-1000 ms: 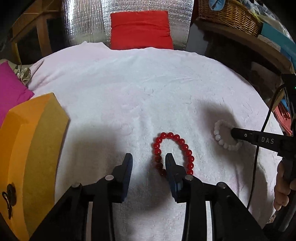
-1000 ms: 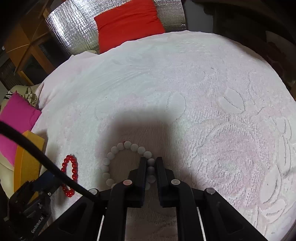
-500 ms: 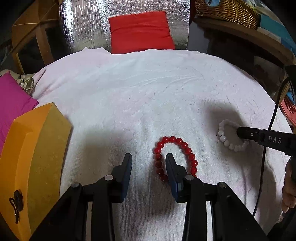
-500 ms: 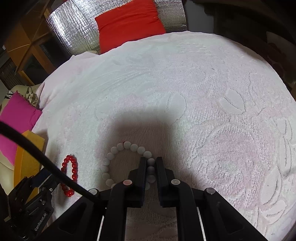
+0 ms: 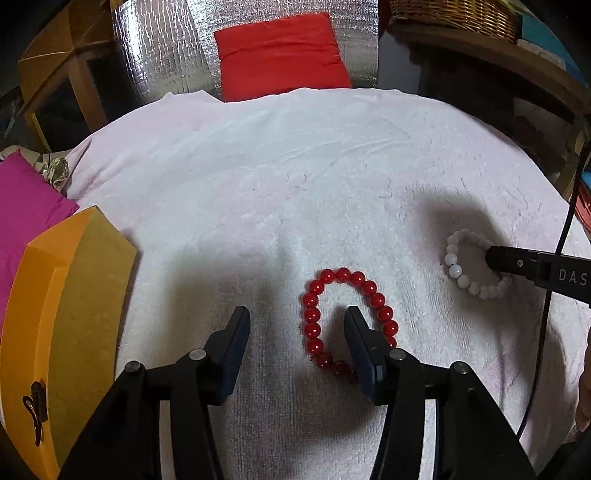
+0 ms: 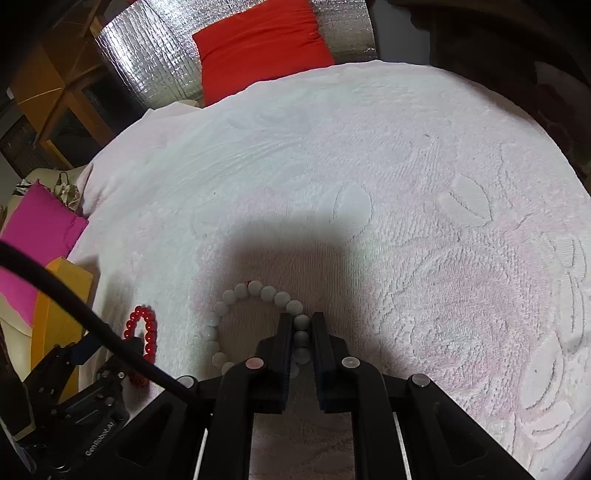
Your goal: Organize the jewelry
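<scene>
- The left claw [image 5: 297,325] is open wide, low over the white towel [image 5: 295,177].
- Its right finger [image 5: 360,343] sits inside the ring of the red bead bracelet [image 5: 345,319], and the left side of the ring lies in the gap between the two fingers.
- The red bracelet lies flat on the towel at about 6 o'clock in the left view.
- The right claw [image 6: 300,332] is clenched on the white bead bracelet [image 6: 255,321]. Its two fingers squeeze the beads on the right side of that ring.
- The rest of the white bracelet lies on the towel, curving away to 10 o'clock from the right claw.
- In the left view the white bracelet is at 3 o'clock, well apart from the red one.
- A yellow box [image 5: 62,339] stands at 9 o'clock on the edge of the towel, with a small dark clasp on its front.
- A pink cushion [image 5: 26,206] peeks out behind the box at 10 o'clock.
- A red cushion [image 5: 280,55] leans on a shiny silver sheet [image 5: 162,48] at 12 o'clock, past the far edge of the towel.
- A woven basket [image 5: 450,14] sits up at 1 o'clock.
</scene>
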### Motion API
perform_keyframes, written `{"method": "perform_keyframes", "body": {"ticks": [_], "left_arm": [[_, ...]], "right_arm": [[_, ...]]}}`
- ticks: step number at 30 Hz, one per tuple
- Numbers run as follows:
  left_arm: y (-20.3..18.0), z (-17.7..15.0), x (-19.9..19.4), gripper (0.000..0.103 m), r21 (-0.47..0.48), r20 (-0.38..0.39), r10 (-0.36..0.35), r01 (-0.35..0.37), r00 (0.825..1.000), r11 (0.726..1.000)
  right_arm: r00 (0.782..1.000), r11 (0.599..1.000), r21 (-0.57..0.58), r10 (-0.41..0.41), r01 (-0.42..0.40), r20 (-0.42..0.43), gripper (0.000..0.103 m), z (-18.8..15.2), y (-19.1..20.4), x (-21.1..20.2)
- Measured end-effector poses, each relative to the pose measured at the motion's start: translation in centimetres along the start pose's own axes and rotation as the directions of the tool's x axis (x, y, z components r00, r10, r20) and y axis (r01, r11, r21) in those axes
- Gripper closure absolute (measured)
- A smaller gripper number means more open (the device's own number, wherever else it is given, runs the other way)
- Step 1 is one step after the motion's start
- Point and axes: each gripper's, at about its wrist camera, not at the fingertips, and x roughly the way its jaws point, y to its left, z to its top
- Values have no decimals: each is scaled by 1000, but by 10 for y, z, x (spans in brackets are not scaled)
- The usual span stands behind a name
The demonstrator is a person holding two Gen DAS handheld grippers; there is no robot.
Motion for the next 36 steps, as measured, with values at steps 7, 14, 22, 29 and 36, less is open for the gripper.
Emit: {"method": "perform_keyframes", "body": {"ticks": [7,14,22,29,36], "left_arm": [[-1,2,2,36,5,4,31,-31,1000,1000],[-1,3,6,26,5,6,57,-57,998,998],[9,2,15,7,-23,7,91,-91,996,996],[22,1,23,0,-96,-13,66,-67,998,993],[15,1,19,0,-40,9,102,-101,995,994]], "right_arm": [[1000,1000,3,19,-19,-3,90,-2,-4,-3],[1000,1000,1,26,-26,-3,90,0,-6,-2],[1000,1000,1,26,-26,-1,90,-2,-5,-3],[1000,1000,-1,23,-23,1,90,-1,-4,-3],[1000,1000,-6,15,-15,3,90,0,0,-1]]}}
